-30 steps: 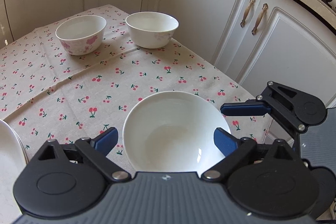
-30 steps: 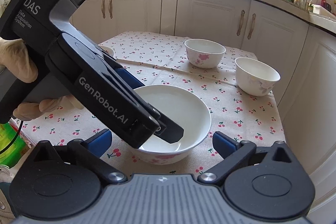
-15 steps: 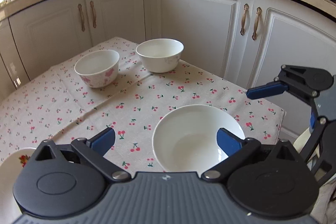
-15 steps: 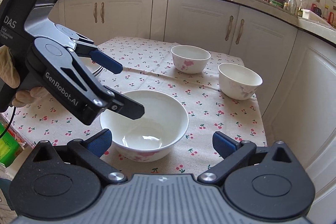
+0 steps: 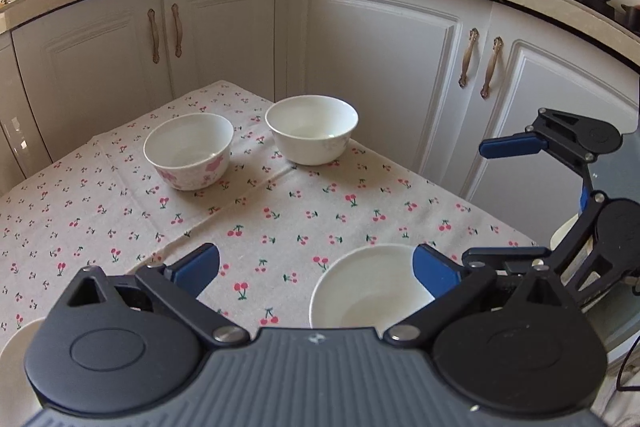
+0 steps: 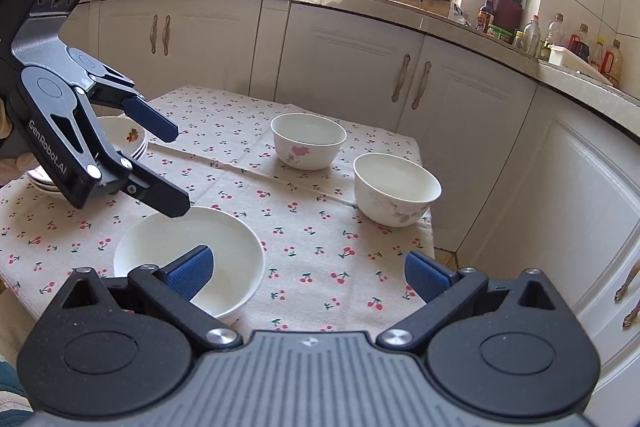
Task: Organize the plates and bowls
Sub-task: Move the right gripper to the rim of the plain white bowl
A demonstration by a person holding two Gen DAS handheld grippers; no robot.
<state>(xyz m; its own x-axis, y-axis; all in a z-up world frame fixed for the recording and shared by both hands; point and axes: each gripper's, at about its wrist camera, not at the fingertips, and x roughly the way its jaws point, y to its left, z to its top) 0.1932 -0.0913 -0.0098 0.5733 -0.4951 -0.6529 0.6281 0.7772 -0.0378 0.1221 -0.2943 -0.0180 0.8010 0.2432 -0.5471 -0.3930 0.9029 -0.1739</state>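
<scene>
The left gripper (image 6: 160, 167) stood with its blue-padded jaws spread wide and nothing between them. A second before, it had been low over the wide, shallow white bowl (image 6: 188, 259), one finger reaching inside the rim, and its jaws had just been opening. It had since lifted up and back, clear of the bowl, which sat alone on the cherry-print tablecloth (image 6: 320, 243) near the table's front edge. That read as a finished placement: the bowl had been set down and let go.

The right gripper (image 6: 308, 275) also hung wide and empty, drawn back from where it had been, with its left pad in line with the shallow bowl's rim but apparently above it.

Farther out, a deep white bowl with pink flowers (image 5: 188, 151) and a plainer deep white bowl (image 5: 312, 129) stood side by side and apart near the far end of the table. A stack of white floral plates (image 6: 120, 147) sat at the left, behind the left gripper. Judging by this, the two deep bowls were still ungathered, so nesting or grouping them was probably the work left.
</scene>
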